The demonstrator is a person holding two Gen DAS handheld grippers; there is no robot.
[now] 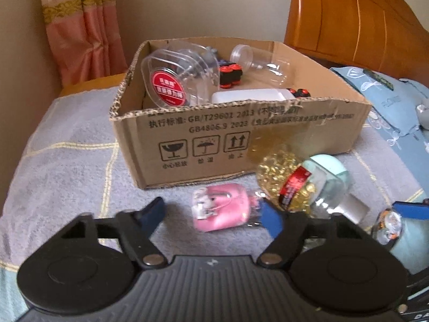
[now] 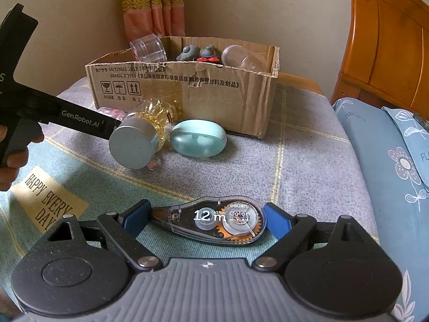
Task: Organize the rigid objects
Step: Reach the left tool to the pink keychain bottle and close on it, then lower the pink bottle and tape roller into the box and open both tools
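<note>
**Tape and pink case both waiting for the box**

My right gripper [image 2: 207,218] brackets the correction tape [image 2: 217,221], pads seemingly touching both ends. My left gripper [image 1: 213,214] stands open around the pink case [image 1: 221,208]. Next: squeeze, lift, carry to the cardboard box [image 1: 241,136].

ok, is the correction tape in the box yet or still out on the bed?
Out: the correction tape lies on the blanket between the right tongs.
</note>
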